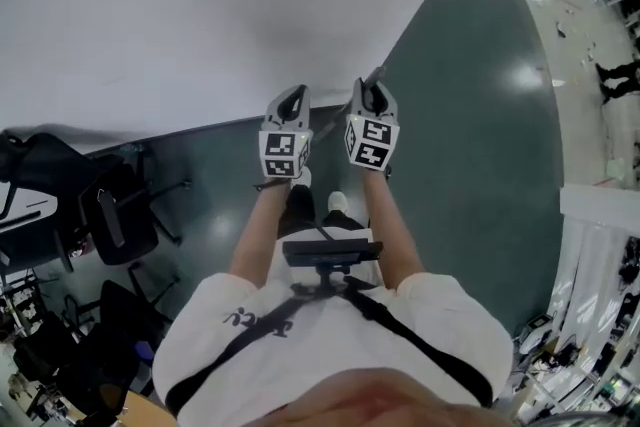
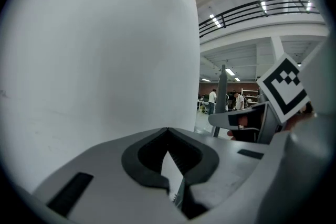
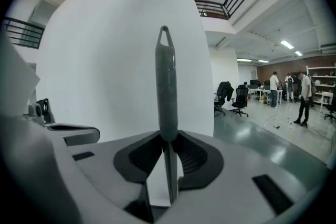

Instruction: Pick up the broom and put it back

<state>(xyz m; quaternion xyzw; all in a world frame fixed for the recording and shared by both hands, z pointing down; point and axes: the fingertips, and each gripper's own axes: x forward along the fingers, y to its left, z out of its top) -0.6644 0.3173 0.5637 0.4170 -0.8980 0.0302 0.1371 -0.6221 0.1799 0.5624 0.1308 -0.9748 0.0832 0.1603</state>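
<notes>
Right gripper gripping broom, handle upright

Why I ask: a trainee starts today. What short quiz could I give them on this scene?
1. True or false: the right gripper is shut on the broom handle.
2. Which gripper has nothing between its jaws? A: the left gripper. B: the right gripper. C: neither.
3. In a few words: what is at the top end of the broom handle?

Key: 1 true. 2 A. 3 a small loop.
</notes>
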